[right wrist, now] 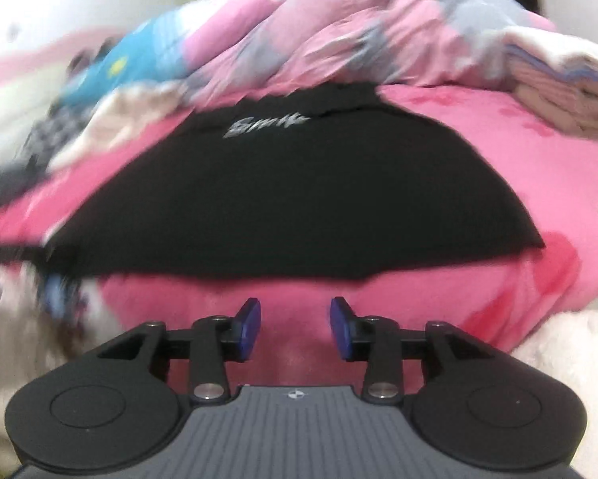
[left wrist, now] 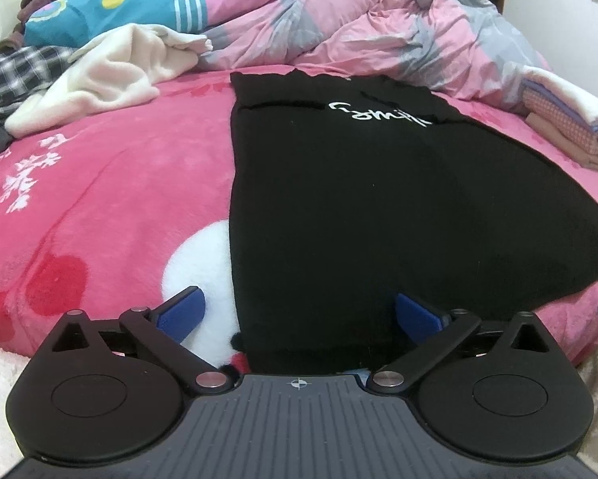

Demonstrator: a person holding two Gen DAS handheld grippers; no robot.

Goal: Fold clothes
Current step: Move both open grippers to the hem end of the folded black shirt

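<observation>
Covering pink bed blanket (left wrist: 111,207): black garment (left wrist: 379,207)

Your black garment (left wrist: 379,199) carries white script lettering (left wrist: 379,115). Bed blanket (left wrist: 111,207) beneath: hot pink, white snowflake print, red and white patches. Quilt (left wrist: 379,28) behind: pink with grey blocks. Your left hand-held gripper (left wrist: 299,315): blue pads, black arms. Far left: black-white plaid cloth (left wrist: 15,72), cream fleece (left wrist: 111,76).

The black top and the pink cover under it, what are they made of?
The black top looks like a fine knit, matte, with white script across the chest; fibre can't be told. The pink cover looks like plush fleece: a fuzzy, soft-sheened nap with printed white and red shapes.
</observation>
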